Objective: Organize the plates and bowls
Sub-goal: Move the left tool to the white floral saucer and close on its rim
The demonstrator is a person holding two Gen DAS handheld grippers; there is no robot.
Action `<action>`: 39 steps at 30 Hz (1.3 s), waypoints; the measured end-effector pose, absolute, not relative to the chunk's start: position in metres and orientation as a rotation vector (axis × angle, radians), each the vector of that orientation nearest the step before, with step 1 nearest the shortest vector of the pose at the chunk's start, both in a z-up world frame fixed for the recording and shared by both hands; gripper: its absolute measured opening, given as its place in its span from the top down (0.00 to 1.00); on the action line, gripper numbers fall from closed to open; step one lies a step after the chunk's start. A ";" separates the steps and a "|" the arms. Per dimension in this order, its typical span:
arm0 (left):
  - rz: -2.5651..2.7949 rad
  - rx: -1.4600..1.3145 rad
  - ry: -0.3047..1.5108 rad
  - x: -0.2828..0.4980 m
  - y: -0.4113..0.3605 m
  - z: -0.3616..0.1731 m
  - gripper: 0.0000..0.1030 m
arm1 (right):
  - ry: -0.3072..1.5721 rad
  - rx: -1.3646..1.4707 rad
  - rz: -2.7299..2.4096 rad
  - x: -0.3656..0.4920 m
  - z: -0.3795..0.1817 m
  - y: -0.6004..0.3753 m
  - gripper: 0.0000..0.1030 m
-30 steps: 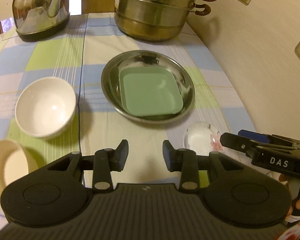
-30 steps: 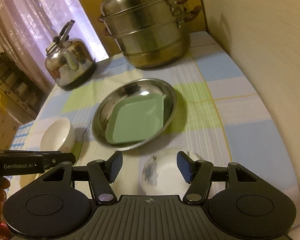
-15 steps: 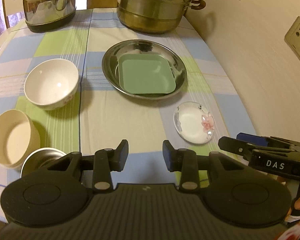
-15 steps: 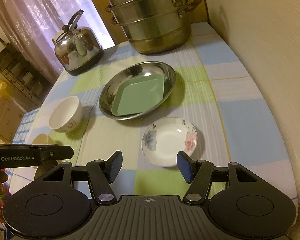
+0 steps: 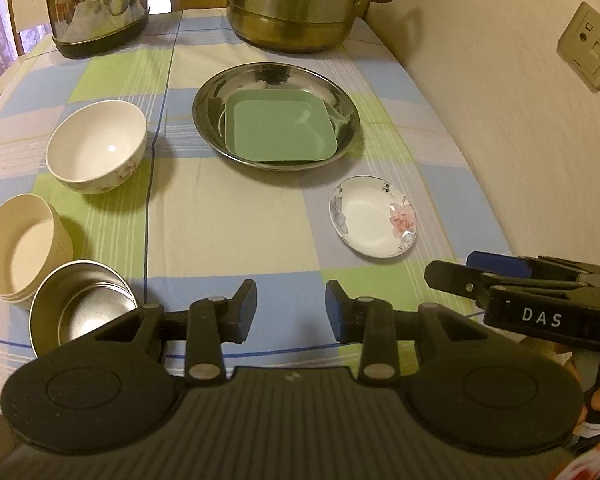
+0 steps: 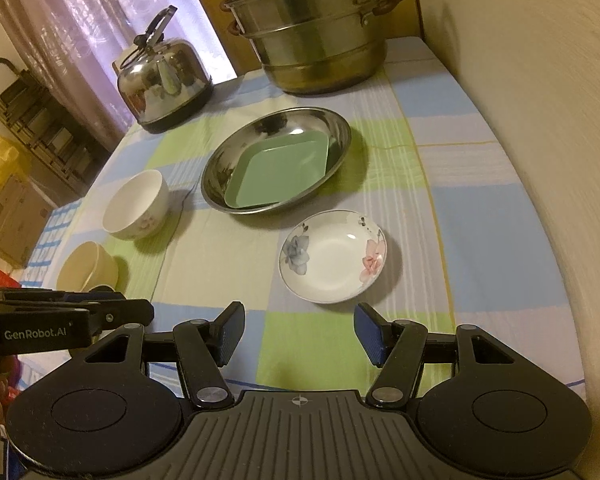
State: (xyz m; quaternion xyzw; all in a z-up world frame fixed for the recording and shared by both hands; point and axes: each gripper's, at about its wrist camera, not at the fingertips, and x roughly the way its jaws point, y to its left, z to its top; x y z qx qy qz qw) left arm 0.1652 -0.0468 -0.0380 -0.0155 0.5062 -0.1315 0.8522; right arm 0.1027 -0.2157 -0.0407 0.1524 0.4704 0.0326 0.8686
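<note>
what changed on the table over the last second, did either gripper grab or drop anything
Nothing was grabbed or dropped. Both grippers pulled back from the dishes: the left gripper and right gripper stayed open and empty, and the flowered saucer, once right between the right gripper's fingers, now lies ahead of them. The green square plate in the steel dish and the white bowl did not move.

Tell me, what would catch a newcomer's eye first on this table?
Probably the big steel steamer pot at the table's far end, with a shiny kettle to its left. Nearer, a green square plate lies inside a round steel plate, and a small flowered saucer sits just ahead of the open right gripper.
</note>
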 end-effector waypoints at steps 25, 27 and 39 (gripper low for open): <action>-0.294 -0.008 1.071 0.170 -0.094 -0.070 0.65 | 0.965 0.339 0.041 0.110 -0.069 -0.244 0.42; -0.310 0.000 1.066 0.177 -0.095 -0.073 0.65 | 0.960 0.345 0.030 0.114 -0.073 -0.245 0.46; -0.371 0.071 1.045 0.224 -0.100 -0.089 0.65 | 1.004 0.408 -0.056 0.146 -0.099 -0.252 0.65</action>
